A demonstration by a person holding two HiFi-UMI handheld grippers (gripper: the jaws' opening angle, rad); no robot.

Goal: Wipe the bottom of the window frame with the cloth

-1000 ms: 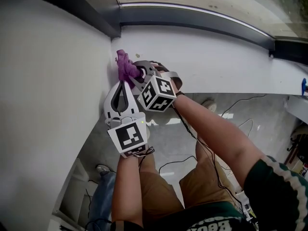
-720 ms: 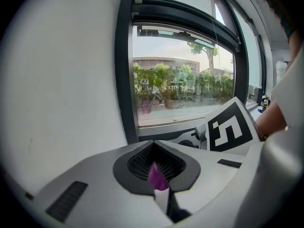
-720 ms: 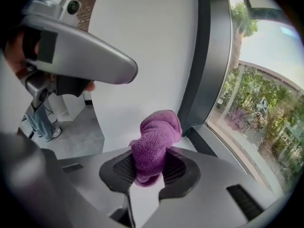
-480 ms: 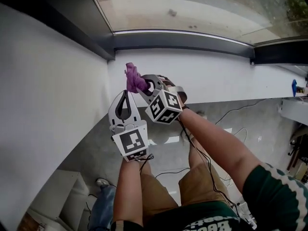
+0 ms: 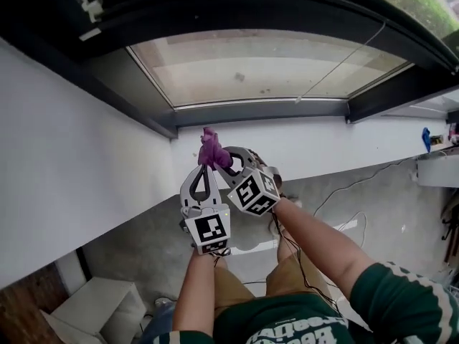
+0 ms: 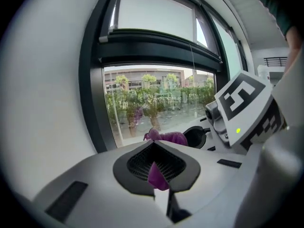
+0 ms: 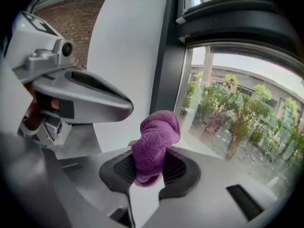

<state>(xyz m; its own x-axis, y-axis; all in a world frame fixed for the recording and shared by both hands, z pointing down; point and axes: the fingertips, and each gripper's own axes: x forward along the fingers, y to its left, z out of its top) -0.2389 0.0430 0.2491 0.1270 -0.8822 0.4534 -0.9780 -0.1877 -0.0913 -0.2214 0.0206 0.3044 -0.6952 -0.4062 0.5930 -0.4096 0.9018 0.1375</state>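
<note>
A purple cloth (image 5: 210, 151) sticks up between my two grippers, which are held close together below the window. My right gripper (image 5: 221, 160) is shut on it; in the right gripper view the cloth (image 7: 154, 144) bulges up out of the closed jaws (image 7: 147, 177). My left gripper (image 5: 204, 168) is shut too, with a small purple fold (image 6: 156, 175) pinched between its pads and the rest of the cloth (image 6: 167, 137) just beyond. The dark bottom rail of the window frame (image 5: 287, 111) runs above the white sill (image 5: 323, 145), a short way from the cloth.
A dark upright frame post (image 5: 136, 95) meets the rail at the left corner, next to a white wall (image 5: 72, 163). Glass (image 5: 258, 67) lies beyond. Below are grey floor (image 5: 143, 242), loose cables (image 5: 344, 224) and a white box (image 5: 93, 307).
Both grippers have risen together with the cloth, away from the wall corner. The head view has tilted up, so much more of the window and its frame shows.
</note>
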